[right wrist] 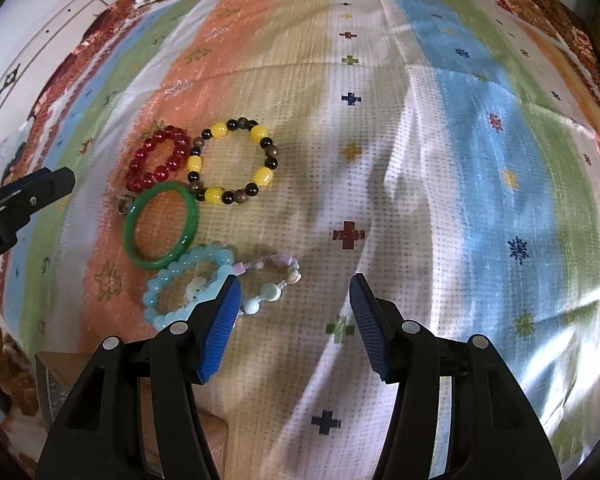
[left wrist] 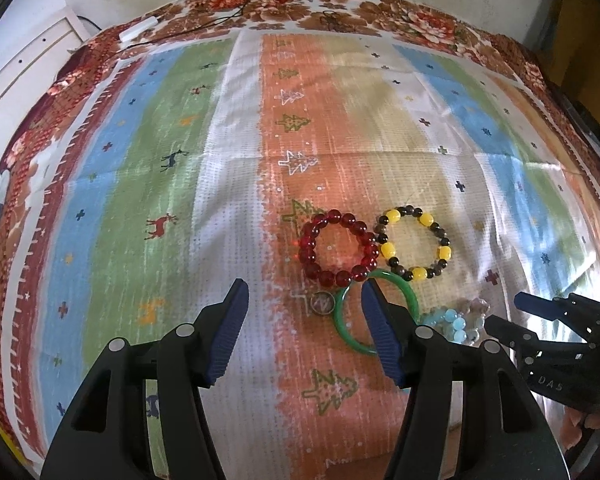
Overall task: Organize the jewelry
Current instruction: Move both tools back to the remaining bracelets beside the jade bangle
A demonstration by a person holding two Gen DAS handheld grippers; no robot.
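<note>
I see left gripper fingers wide, empty | right gripper wide, empty | glossy green bangle touching red bead bracelet

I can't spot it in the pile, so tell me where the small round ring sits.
In the right wrist view the small round ring lies left of centre on the striped cloth, against the green bangle's left rim, just below the red bead bracelet.

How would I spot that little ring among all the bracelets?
Start on the striped cloth at its orange stripe, where the bracelets cluster. Find the plain green bangle; the small ring sits against its outer edge, just below the red bead bracelet. It is by far the smallest loop, metallic and beadless.
</note>
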